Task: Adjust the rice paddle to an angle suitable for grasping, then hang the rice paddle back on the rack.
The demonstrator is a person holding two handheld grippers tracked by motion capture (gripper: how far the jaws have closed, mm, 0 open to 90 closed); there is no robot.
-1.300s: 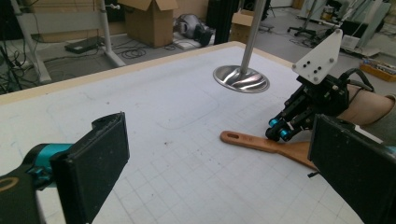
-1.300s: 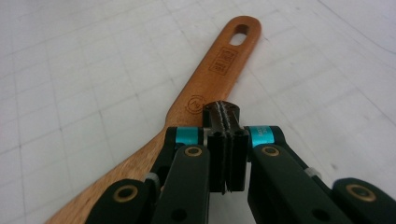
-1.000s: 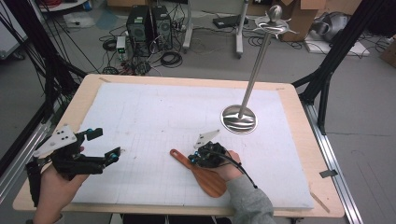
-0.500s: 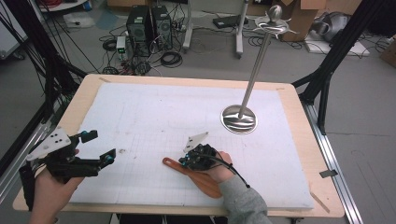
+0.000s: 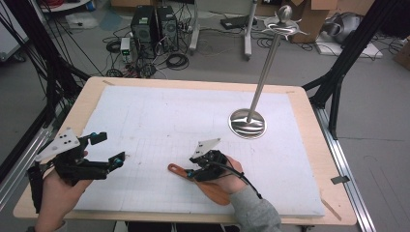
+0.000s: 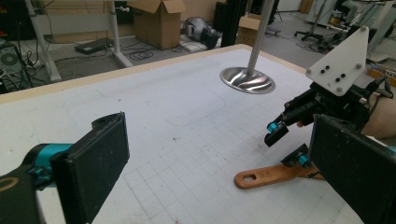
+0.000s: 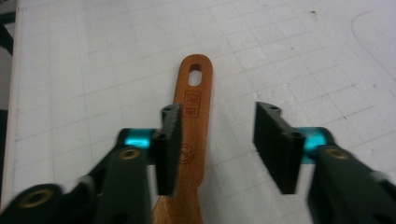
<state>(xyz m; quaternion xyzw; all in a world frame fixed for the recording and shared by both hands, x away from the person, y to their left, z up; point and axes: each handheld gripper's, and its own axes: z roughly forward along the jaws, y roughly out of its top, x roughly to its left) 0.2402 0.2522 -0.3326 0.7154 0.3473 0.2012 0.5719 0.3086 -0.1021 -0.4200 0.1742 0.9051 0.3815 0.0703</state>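
Spatula (image 5: 203, 181) lies flat near the tabletop's front edge, right gripper (image 7: 219, 140) jaws just opening off its handle to release it; left gripper (image 5: 104, 150) hovers open, idle.

A grey floor (image 5: 217, 63) lies beyond the tabletop's far edge, strewn with cables (image 5: 176, 60). Two black computer towers (image 5: 154, 24) stand there, cardboard boxes (image 6: 161, 21) nearby, black frame struts (image 5: 348, 53) at right.
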